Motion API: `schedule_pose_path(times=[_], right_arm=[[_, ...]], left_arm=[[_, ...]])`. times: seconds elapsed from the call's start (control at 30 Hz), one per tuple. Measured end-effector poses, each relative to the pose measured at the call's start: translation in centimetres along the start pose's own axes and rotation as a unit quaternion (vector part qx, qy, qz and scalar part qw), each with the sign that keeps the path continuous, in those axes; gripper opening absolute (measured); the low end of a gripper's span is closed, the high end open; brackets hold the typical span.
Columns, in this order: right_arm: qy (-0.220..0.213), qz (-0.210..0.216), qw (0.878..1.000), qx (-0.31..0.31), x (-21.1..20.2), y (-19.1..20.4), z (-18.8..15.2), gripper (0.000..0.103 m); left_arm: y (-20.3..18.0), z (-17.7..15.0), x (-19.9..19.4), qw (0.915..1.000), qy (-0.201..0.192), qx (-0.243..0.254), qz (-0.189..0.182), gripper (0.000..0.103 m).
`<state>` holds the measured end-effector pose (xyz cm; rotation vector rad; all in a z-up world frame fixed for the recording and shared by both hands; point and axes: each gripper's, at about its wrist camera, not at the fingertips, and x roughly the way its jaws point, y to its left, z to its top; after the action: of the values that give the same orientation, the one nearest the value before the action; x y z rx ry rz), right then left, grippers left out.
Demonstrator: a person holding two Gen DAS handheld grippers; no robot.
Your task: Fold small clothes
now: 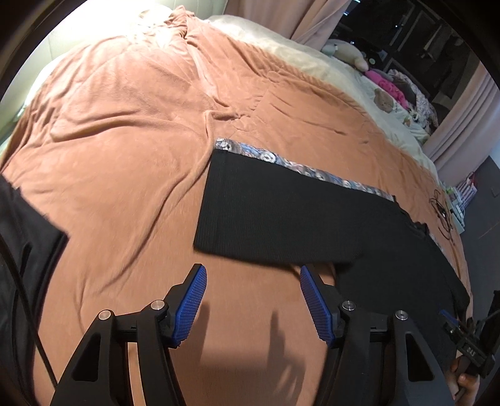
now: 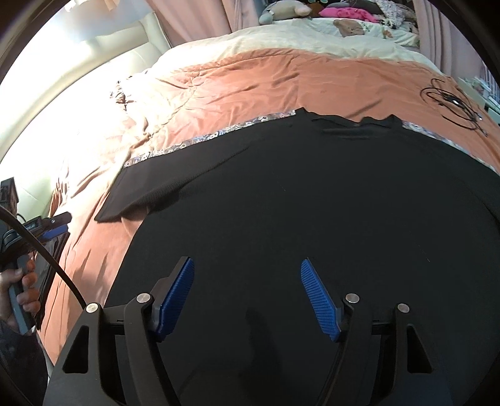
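Black shirt (image 2: 297,193) lies flat on the blanket (image 1: 125,131). Left gripper (image 1: 253,299) w/ jaws apart beside shirt's sleeve, grasping nothing; right gripper (image 2: 247,293) over shirt, likewise released.

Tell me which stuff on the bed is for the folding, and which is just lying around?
For the folding:
- black shirt
- left gripper
- right gripper

Just lying around:
- tangled black cable
- stuffed toys
- pink clothes
- orange blanket
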<state>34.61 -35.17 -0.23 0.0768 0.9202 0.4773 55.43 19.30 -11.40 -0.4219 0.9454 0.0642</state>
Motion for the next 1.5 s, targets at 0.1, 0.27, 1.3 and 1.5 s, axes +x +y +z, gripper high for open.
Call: schedule_pose_path(times=[0.1, 0.27, 1.3, 1.5], right_arm=[[0.007, 0.01, 1.0, 0.006, 2.0, -0.1, 1.3, 0.065], [0.017, 0.027, 0.999, 0.01, 5.1, 0.1, 3.6, 0.058], [0.108, 0.138, 0.981, 0.08, 21.8, 4.6, 9.4, 0.035], [0.09, 0.134, 0.985, 0.064, 19.9, 4.1, 10.0, 0.035]], left_arm=[[0.7, 1.6, 2.1, 0.9999, 0.009, 0.0, 0.006, 0.064], [1.9, 3.6, 5.1, 0.9997, 0.021, -0.009, 0.011, 0.064], [-3.7, 12.0, 3.8, 0.9989, 0.004, 0.046, 0.0, 0.006], [-7.2, 12.3, 2.2, 0.9972, -0.002, 0.072, -0.024, 0.006]])
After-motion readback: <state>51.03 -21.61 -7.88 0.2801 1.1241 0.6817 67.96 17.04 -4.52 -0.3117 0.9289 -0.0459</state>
